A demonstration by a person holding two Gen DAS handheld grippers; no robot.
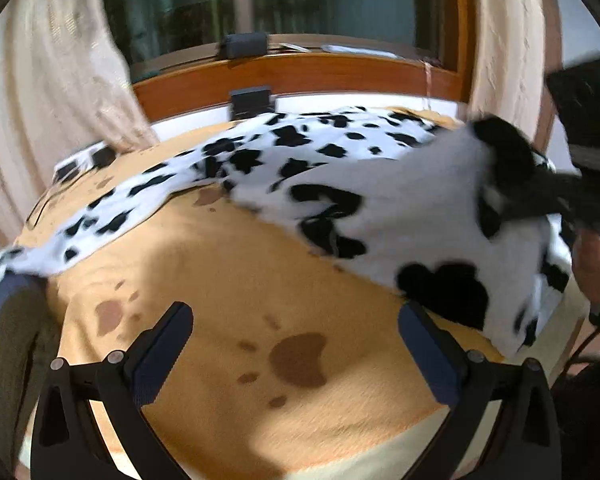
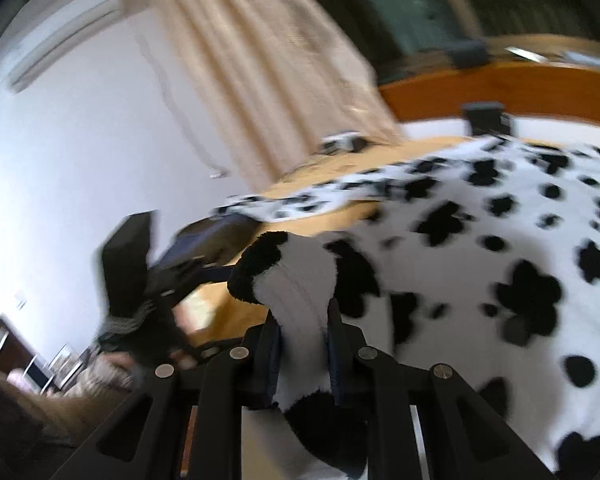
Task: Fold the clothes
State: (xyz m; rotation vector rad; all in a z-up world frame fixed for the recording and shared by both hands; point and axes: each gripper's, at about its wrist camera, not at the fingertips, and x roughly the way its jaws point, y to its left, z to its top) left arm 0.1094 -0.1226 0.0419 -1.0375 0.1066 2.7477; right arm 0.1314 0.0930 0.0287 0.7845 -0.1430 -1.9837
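A white fleece garment with black cow spots (image 1: 380, 184) lies spread over an orange bed cover with brown spots (image 1: 260, 288). My left gripper (image 1: 296, 320) is open and empty, above the bare cover in front of the garment's near edge. My right gripper (image 2: 304, 320) is shut on a fold of the garment's edge (image 2: 296, 280) and holds it lifted. The right gripper also shows at the right of the left wrist view (image 1: 572, 196). The left gripper shows in the right wrist view (image 2: 148, 276), left of the garment (image 2: 500, 248).
A wooden window frame and sill (image 1: 300, 76) run behind the bed, with beige curtains (image 1: 48, 100) on both sides. Small dark boxes (image 1: 252, 100) sit at the far bed edge. A dark chair back (image 1: 12, 340) stands at the left.
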